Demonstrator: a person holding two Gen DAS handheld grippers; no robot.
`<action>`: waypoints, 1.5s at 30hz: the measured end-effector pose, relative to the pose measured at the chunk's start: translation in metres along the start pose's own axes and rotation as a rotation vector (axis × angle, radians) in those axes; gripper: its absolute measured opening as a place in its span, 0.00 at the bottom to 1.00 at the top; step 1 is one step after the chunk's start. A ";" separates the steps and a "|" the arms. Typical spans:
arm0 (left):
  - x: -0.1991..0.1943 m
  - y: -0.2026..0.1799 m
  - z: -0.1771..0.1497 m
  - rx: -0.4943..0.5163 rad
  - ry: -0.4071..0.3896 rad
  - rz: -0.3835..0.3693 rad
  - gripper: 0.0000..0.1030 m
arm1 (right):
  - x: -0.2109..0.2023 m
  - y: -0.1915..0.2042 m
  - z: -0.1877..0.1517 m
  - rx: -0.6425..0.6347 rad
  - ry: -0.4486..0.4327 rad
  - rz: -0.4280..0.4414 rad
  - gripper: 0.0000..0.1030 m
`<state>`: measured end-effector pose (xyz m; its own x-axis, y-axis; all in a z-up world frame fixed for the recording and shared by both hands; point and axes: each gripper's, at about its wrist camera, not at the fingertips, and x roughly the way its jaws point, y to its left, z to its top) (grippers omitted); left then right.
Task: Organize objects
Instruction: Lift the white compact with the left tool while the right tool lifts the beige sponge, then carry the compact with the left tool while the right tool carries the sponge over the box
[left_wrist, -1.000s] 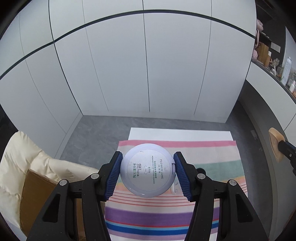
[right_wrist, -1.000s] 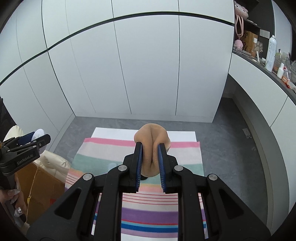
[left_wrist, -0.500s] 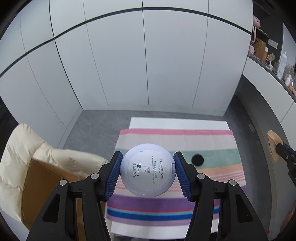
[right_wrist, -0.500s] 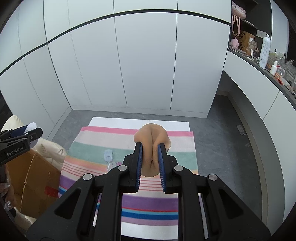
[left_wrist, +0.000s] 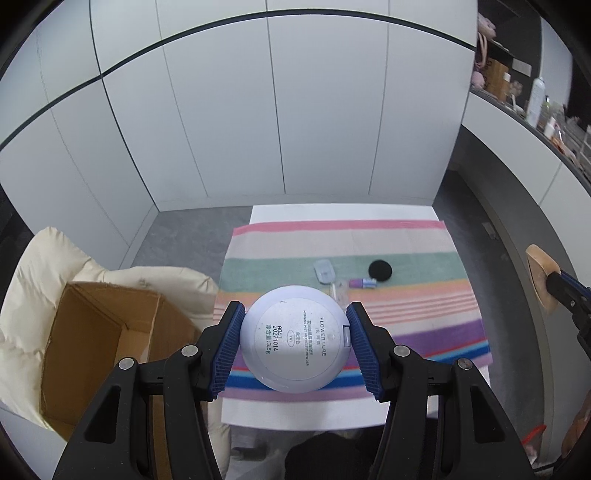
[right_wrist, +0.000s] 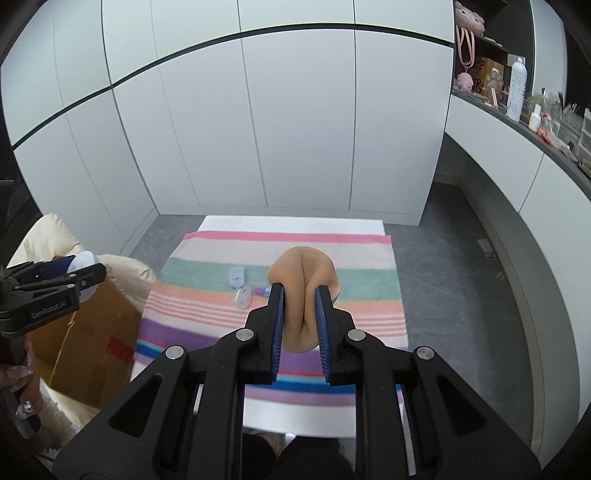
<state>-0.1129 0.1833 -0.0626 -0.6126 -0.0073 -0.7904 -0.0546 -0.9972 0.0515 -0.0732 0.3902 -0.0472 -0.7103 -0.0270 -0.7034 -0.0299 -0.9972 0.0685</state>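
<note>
The left claw (left_wrist: 294, 345) grips a round white compact (left_wrist: 295, 339) lettered "FLOWER LURE", "6041", "20271014", above the striped cloth (left_wrist: 424, 317). The right claw (right_wrist: 299, 325) squeezes a beige sponge (right_wrist: 301, 273), partly hidden by its pads.

White cupboard doors (left_wrist: 280, 122) fill the far wall, crossed by a thin dark line, and meet a grey floor (left_wrist: 188, 236). On the right a long ledge (right_wrist: 517, 125) runs along the wall, crowded with small things: a tall white bottle (right_wrist: 516, 88), a brown box (right_wrist: 484, 74) and something pink and fluffy (right_wrist: 466, 81); the rest is too small to tell. At the left a cream padded quilt (left_wrist: 48, 266) bunches around and under a cardboard box. A dark strip of wall shows behind the ledge.
</note>
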 end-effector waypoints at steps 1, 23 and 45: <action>-0.003 0.000 -0.005 -0.002 0.000 -0.002 0.57 | -0.005 0.001 -0.007 0.004 0.003 0.005 0.17; -0.023 0.042 -0.084 -0.021 0.056 0.020 0.57 | -0.040 0.026 -0.082 0.001 0.088 0.008 0.17; -0.054 0.140 -0.100 -0.169 -0.006 0.125 0.57 | -0.029 0.144 -0.071 -0.205 0.099 0.145 0.17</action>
<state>-0.0088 0.0363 -0.0742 -0.6111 -0.1320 -0.7805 0.1547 -0.9869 0.0458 -0.0072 0.2424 -0.0670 -0.6243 -0.1671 -0.7631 0.2172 -0.9755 0.0360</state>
